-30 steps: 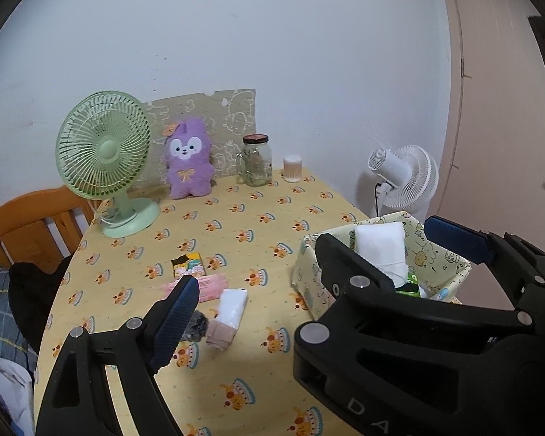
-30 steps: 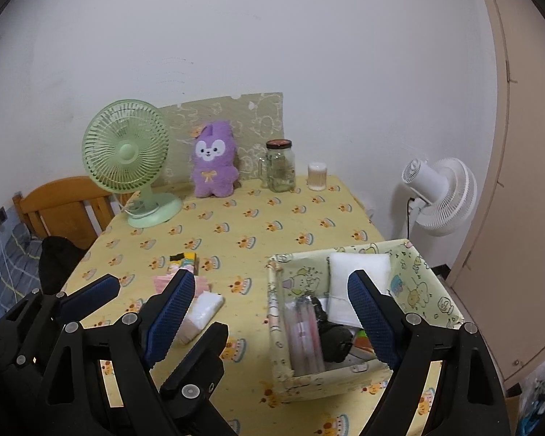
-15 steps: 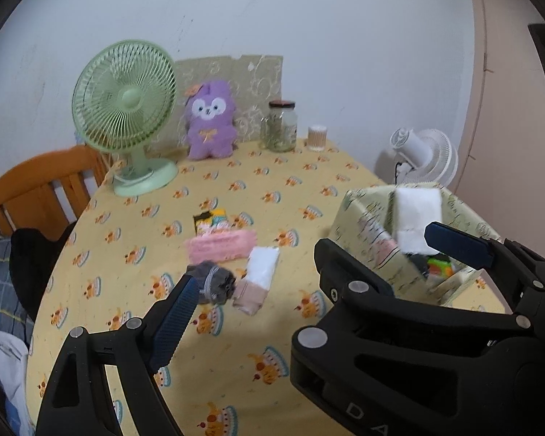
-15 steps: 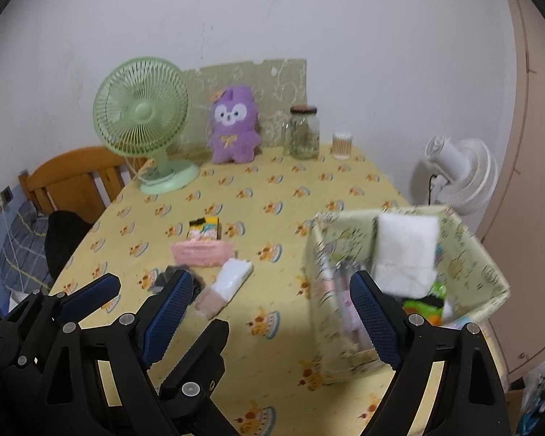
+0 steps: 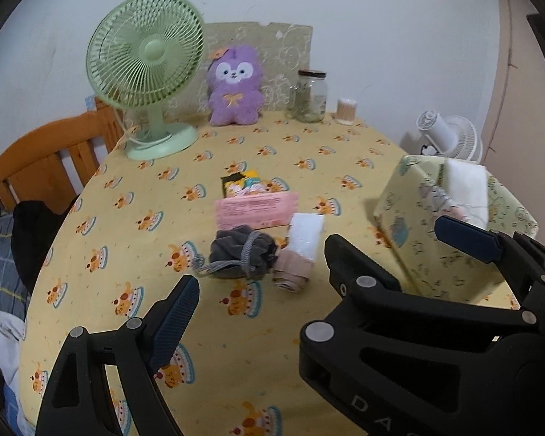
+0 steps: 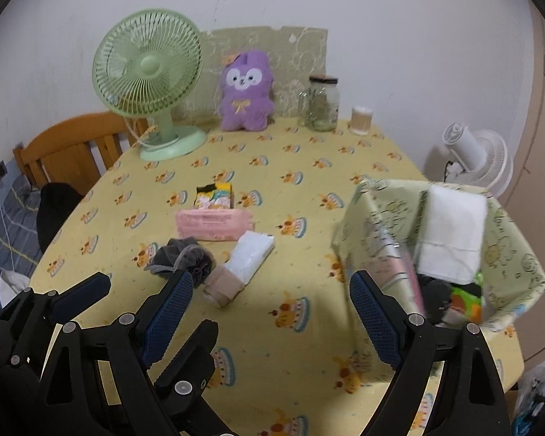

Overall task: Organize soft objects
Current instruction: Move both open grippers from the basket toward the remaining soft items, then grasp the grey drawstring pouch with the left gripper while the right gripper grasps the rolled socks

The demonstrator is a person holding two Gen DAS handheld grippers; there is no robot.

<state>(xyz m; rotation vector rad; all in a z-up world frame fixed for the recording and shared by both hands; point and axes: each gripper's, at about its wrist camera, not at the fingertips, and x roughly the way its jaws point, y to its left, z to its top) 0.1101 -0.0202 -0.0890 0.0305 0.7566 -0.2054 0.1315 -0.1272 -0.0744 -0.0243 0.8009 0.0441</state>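
Observation:
On the yellow tablecloth lie a grey drawstring pouch [image 5: 241, 252] [image 6: 185, 259], a white-and-beige rolled cloth [image 5: 301, 249] [image 6: 245, 263], a pink mask pack [image 5: 256, 210] [image 6: 214, 226] and a small colourful packet [image 5: 241, 183] [image 6: 214, 195]. A printed fabric basket [image 5: 414, 225] [image 6: 510, 250] at the right holds a white folded towel [image 5: 467, 187] [image 6: 452, 232] and other items. My left gripper [image 5: 321, 276] is open above the table, just short of the pouch. My right gripper [image 6: 270, 312] is open; the left gripper [image 6: 91, 290] shows at its lower left.
A green desk fan [image 5: 147, 58], a purple plush [image 5: 234, 87], a glass jar [image 5: 310, 96] and a cotton-swab tub [image 5: 346, 111] stand along the back. A wooden chair [image 5: 43, 167] is at the left, a white floor fan [image 5: 450, 138] beyond the right edge.
Both grippers have pulled back and tilted down, so the loose items now sit nearer mid-view. The grey pouch has come into plain sight. Both stay open.

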